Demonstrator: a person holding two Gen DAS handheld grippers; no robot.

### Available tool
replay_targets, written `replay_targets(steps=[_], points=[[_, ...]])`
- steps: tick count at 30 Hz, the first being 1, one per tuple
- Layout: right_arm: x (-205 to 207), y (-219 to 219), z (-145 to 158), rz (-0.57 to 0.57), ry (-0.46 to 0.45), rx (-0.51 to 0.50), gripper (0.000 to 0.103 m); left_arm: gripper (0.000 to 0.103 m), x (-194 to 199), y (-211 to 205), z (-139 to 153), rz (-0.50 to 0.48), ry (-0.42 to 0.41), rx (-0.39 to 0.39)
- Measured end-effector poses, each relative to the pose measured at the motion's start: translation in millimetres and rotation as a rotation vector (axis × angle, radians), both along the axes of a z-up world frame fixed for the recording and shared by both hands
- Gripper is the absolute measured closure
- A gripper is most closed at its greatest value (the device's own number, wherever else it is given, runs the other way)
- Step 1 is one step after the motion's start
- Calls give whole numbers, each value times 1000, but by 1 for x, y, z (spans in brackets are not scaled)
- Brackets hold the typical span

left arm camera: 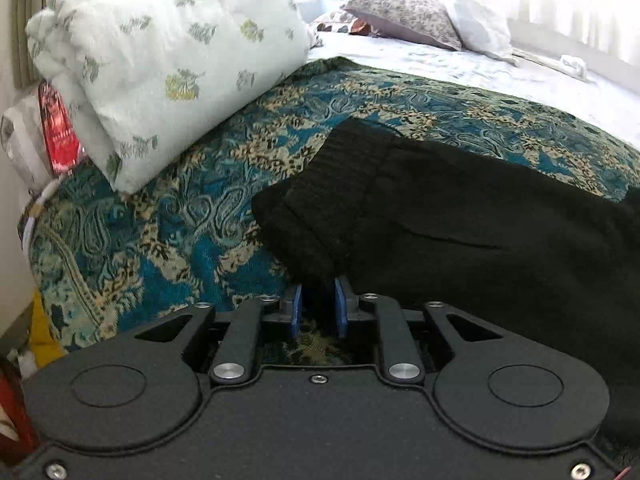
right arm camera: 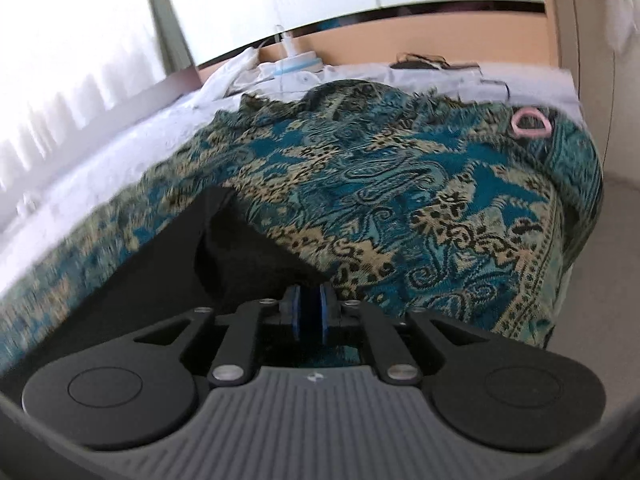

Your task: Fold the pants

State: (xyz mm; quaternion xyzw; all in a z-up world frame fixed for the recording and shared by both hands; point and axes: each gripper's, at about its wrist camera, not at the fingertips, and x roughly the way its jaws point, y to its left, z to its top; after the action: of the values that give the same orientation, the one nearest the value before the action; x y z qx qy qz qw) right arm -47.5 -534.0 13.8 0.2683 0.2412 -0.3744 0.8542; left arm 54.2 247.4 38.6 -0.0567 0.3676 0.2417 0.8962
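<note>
Both the left gripper point(left arm camera: 318, 300) and right gripper point(right arm camera: 310, 308) pinch the black pants point(left arm camera: 460, 232) (right view blurred, so probably) on the bedspread point(left arm camera: 180, 220).

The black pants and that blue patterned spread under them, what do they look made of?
Black pants: a soft matte knit, likely fleece or cotton, judging by the ribbed waistband. Blue patterned spread: seemingly woven jacquard, since its teal and tan paisley looks raised in the weave.

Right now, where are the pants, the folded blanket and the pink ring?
pants point(left arm camera: 460, 220), left wrist view, middle of the black fabric
folded blanket point(left arm camera: 168, 60), left wrist view, its top face
pink ring point(right arm camera: 531, 125), right wrist view, its band
</note>
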Motion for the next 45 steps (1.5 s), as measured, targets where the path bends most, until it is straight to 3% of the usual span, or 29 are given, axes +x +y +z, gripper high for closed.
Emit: replay_targets(steps=[3, 5, 10, 12, 14, 17, 19, 23, 26, 27, 30, 32, 34, 36, 41, 45], points=[[-2, -10, 3, -62, 13, -29, 65, 85, 2, -1, -1, -7, 7, 22], [-5, -17, 3, -122, 48, -65, 73, 85, 3, -2, -2, -6, 11, 35], [-23, -30, 4, -180, 65, -62, 72, 81, 2, -6, 3, 6, 5, 48], [-26, -28, 6, -170, 71, -69, 67, 54, 0, -10, 9, 20, -7, 61], [-24, -22, 10, -140, 63, -65, 63, 41, -4, -13, 18, 20, -38, 70], [-11, -1, 19, -34, 30, -45, 48, 26, -10, -25, 36, 1, -113, 103], [5, 22, 22, 63, 20, -44, 46, 22, -12, -39, 49, -29, -172, 123], [46, 94, 25, 315, 11, -70, 41, 30, -6, -77, 66, -199, -244, 84], [73, 164, 19, 509, -7, -81, 40, 51, 8, -110, 69, -357, -254, 14], [80, 184, 16, 556, -14, -76, 40, 62, 15, -122, 67, -406, -247, -7], [98, 244, 6, 704, -28, -77, 40, 82, 42, -164, 55, -547, -194, -47], [107, 278, -6, 777, -14, -92, 39, 83, 64, -186, 43, -602, -146, -79], [110, 302, -16, 810, 2, -160, 29, 84, 84, -205, 29, -626, -119, -92], [111, 318, -17, 826, 47, -249, 24, 85, 107, -222, 13, -628, -111, -56], [107, 307, -18, 830, 1, -172, 21, 93, 155, -240, -20, -566, -80, 18], [108, 315, -20, 842, 8, -204, 18, 93, 184, -243, -22, -543, -71, 60]])
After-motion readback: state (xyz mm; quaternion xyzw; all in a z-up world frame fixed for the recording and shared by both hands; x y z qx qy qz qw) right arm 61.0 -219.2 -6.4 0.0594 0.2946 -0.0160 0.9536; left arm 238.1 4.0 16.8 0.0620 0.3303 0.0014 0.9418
